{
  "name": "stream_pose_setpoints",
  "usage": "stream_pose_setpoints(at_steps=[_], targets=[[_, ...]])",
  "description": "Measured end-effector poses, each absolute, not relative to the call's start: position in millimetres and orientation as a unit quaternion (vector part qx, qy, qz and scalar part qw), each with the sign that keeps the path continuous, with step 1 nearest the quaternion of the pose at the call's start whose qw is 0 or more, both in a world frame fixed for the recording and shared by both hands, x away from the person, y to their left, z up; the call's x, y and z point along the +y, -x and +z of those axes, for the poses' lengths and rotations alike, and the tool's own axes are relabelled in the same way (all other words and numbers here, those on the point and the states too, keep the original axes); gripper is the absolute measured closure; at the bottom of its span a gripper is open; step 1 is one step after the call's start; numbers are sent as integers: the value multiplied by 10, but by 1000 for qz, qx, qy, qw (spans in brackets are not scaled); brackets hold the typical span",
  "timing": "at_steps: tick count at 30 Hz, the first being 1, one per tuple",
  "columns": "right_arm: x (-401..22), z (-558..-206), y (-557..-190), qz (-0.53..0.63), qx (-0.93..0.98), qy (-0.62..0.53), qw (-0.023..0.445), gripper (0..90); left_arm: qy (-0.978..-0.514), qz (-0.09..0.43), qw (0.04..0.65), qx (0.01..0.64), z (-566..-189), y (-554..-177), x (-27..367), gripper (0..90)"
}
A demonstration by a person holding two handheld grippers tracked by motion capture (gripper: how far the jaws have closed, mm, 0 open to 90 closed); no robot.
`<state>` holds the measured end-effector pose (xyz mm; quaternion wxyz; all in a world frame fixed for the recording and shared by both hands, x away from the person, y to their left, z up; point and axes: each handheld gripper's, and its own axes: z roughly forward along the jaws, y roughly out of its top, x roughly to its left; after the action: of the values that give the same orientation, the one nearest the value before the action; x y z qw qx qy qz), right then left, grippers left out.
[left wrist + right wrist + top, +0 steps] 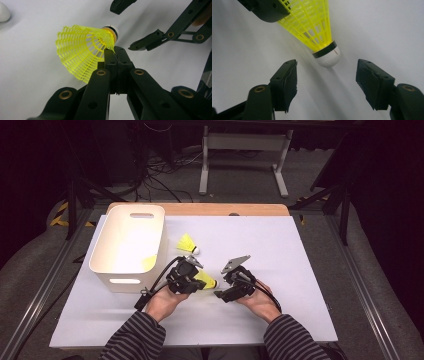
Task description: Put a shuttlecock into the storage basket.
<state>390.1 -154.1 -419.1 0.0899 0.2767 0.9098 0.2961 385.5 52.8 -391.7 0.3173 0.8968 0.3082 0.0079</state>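
Bin (107,265): white, with handle cut-outs, at the left of the table (310,285); something yellow lies inside.
Spare shuttlecock (188,243): lies on the table just beside the bin's right wall.
Left gripper (189,276): jaws pressed together, pinching the mesh skirt of the held shuttlecock (83,50).
Held shuttlecock, location: clear of the table, between the two grippers.
Right gripper (235,282): jaws spread, standing either side of the cork without touching it.
Risk, slip: the pinch takes only a thin edge of mesh; a jolt likely drops it.
Risk, deformation: hard clamping probably creases the skirt.
Appearance: yellow lattice skirt, dark band, white cork (328,58).
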Motion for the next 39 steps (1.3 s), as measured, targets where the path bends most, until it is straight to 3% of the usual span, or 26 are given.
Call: stream_pose_setpoints(at_steps=[8, 39], targets=[[-1653, -4173, -3847, 294, 902, -290, 124, 304, -897, 8, 317, 308, -3892, -3850, 552, 900], [-2109, -4060, -3596, 343, 866, -324, 169, 277, -892, 9, 324, 315, -3790, -3813, 619, 899]])
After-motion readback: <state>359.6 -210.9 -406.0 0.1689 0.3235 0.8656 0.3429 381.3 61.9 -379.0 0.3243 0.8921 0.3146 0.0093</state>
